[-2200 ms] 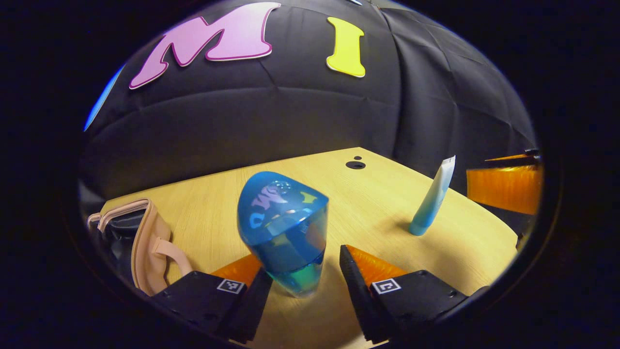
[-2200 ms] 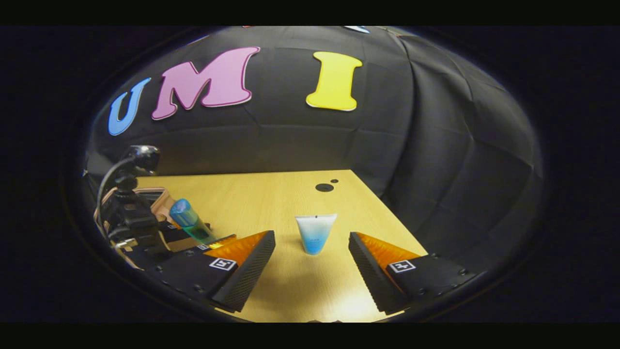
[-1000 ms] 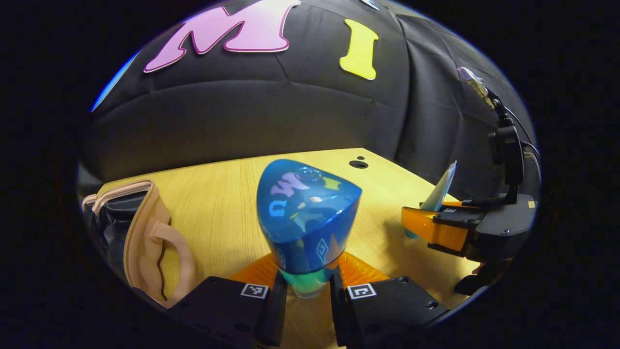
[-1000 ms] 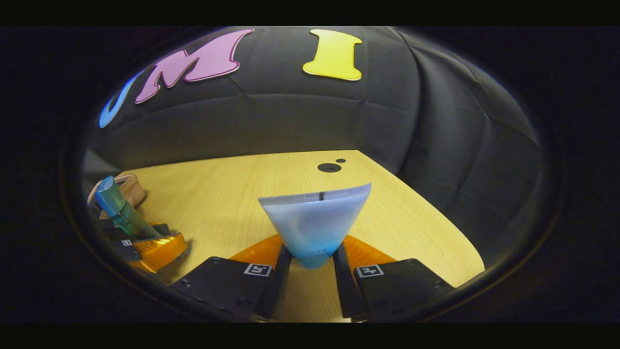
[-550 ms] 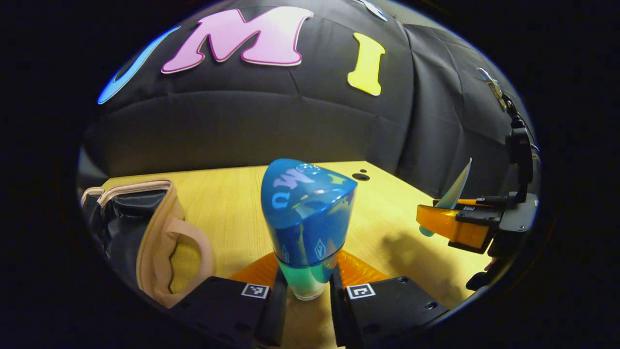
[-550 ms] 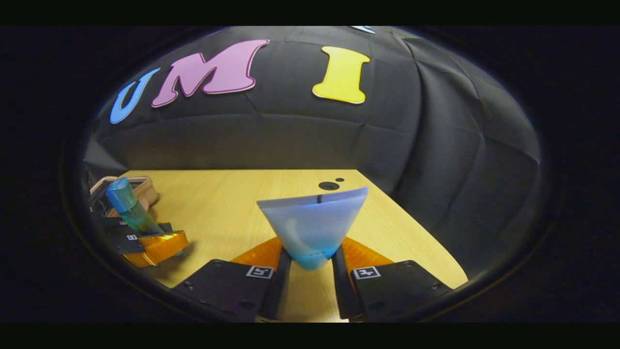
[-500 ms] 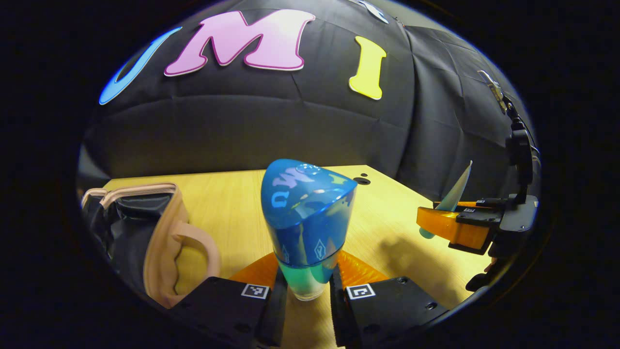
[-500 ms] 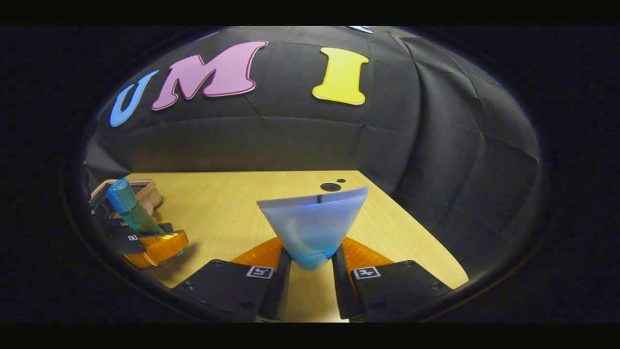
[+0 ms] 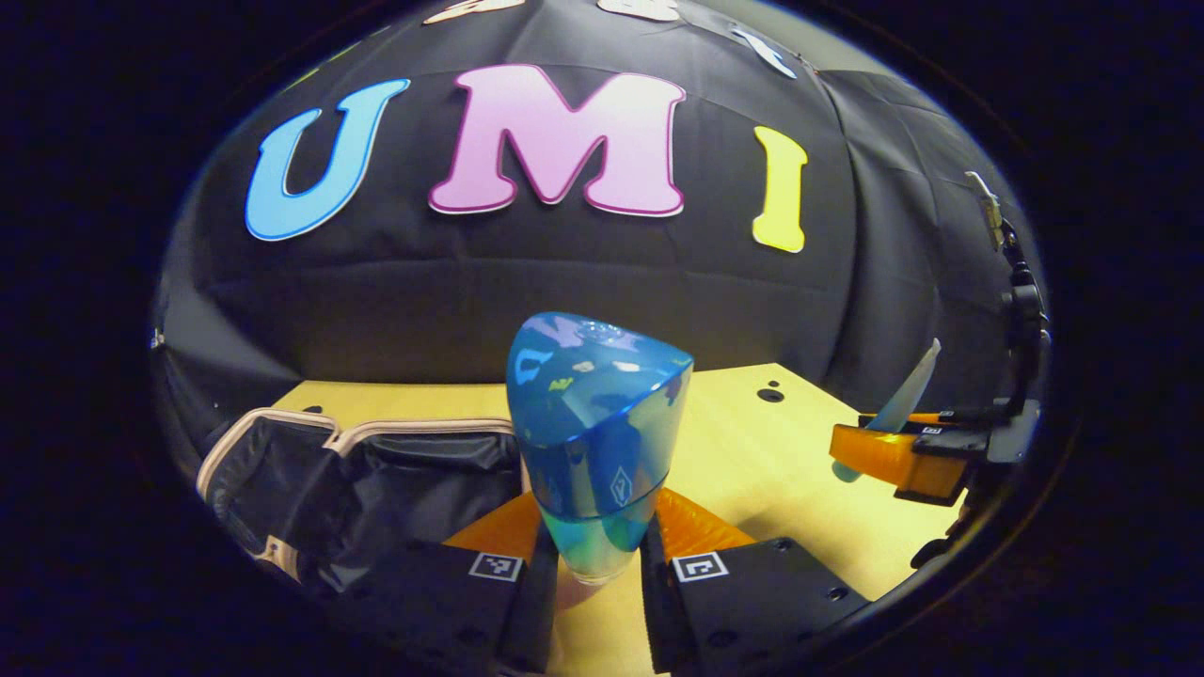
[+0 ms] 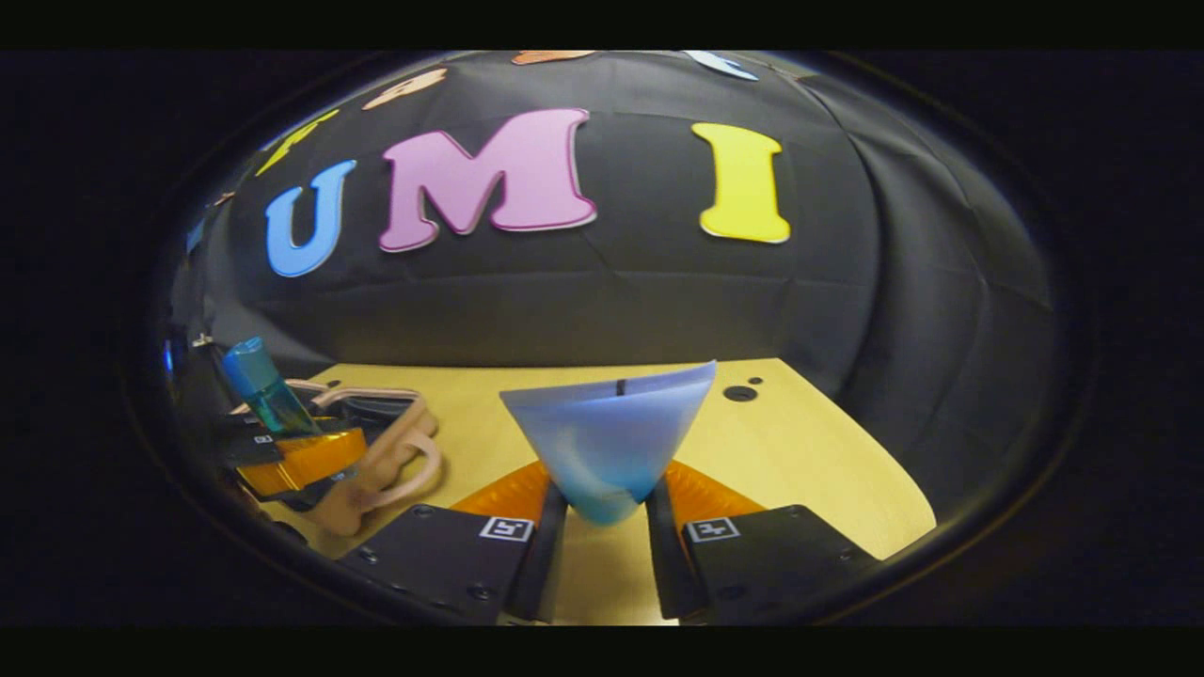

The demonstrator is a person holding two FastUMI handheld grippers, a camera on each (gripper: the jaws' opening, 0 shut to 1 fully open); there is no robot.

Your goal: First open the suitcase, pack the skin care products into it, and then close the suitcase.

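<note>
Left claw (image 9: 594,574) clamps the upright blue bottle (image 9: 595,428); open suitcase (image 9: 376,489) lies just left of it. Right claw (image 10: 607,541) grips the tube (image 10: 607,437), farther off.

A light wooden table (image 9: 752,442) carries an open, black-lined suitcase (image 9: 376,480) lying at its left side.

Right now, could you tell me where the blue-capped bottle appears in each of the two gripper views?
Left gripper view: the blue-capped bottle stands at centre, clamped between the left gripper fingers, with the open suitcase to its left.
Right gripper view: the same bottle sits small at the far left edge, above the suitcase.
Shared landmark: the round hole in the table.
</note>
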